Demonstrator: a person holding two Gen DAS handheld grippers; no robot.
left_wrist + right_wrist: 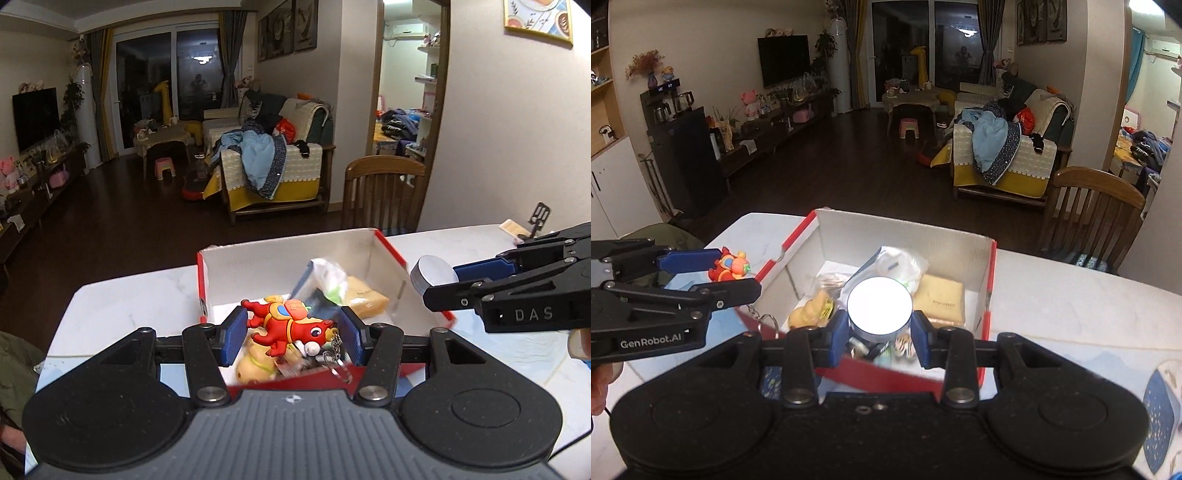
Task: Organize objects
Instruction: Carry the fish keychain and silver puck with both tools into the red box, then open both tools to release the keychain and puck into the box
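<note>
The room is dim, lit by warm lamps indoors. The round tin between the right gripper fingers glares white. The box edge nearest it looks blurry, maybe from moving. Straight lines bend near the picture edges.

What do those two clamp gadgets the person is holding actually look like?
Both are matte black plastic with two round discs on a ribbed body, silver pivot bolts and linkage bars, ending in flat blue finger pads. The left gripper reads "GenRobot.AI" on its side; the right gripper shows "DAS". No cables visible.
</note>
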